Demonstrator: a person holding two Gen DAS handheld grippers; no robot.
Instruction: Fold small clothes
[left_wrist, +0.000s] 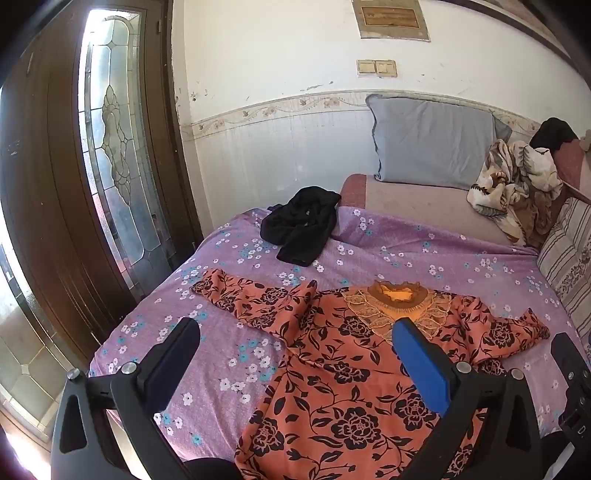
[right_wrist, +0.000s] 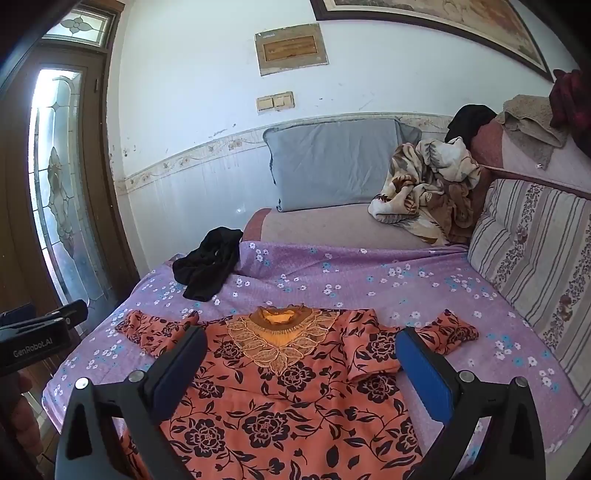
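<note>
orange floral top (right_wrist: 280, 398) lying flat, unfolded on bed (right_wrist: 369, 280), both sleeves spread. left gripper (left_wrist: 295, 354) and right gripper (right_wrist: 301, 362) hovering above, jaws wide apart, holding nothing. black garment (right_wrist: 207, 269) probably waiting, crumpled. folding not yet begun.

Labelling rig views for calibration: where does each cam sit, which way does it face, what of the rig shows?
Left wrist: on the left gripper, angled down over the bed at the orange top and the wall; own open fingers, right gripper at the right edge.
Right wrist: on the right gripper, same heading, further right; own open fingers, left gripper at the left edge.
Shared: top, black garment, grey pillow.
</note>
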